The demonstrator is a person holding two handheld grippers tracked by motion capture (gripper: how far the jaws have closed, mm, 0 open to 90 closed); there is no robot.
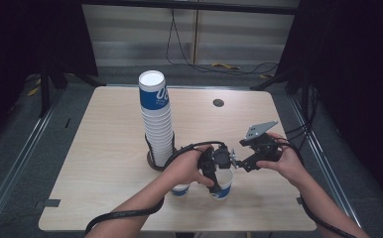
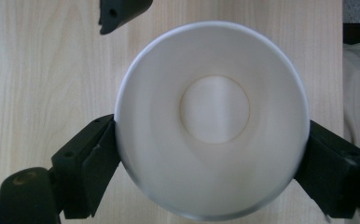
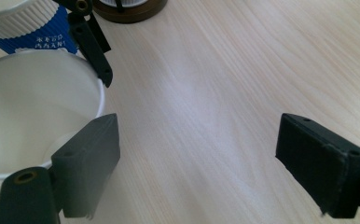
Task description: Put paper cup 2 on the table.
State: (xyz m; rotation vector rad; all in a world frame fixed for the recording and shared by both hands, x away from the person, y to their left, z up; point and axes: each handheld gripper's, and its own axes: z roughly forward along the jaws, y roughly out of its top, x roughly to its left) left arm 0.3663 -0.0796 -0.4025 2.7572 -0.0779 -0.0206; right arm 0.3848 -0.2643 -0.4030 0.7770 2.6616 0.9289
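My left claw [image 2: 211, 140] brackets the single cup [image 1: 223, 182] set on the table [image 1: 115, 148] beside the stack [image 1: 156, 119], jaws at its rim, grip unconfirmed; right claw [image 3: 206, 168] released, empty; next, I judge, lift clear.

So we've got one camera up high on the person's side, looking forward and down over the whole table [image 1: 115, 148], pretty far back. The camera on the left gripper [image 2: 211, 154] points straight down into an open paper cup [image 2: 211, 116], really close. The one on the right gripper [image 3: 192, 163] sits low, skimming across the wood at an angle, also close. All three share that same cup [image 1: 223, 182] [image 3: 33, 107], and the right view also catches a tip of the left gripper [image 3: 92, 46].
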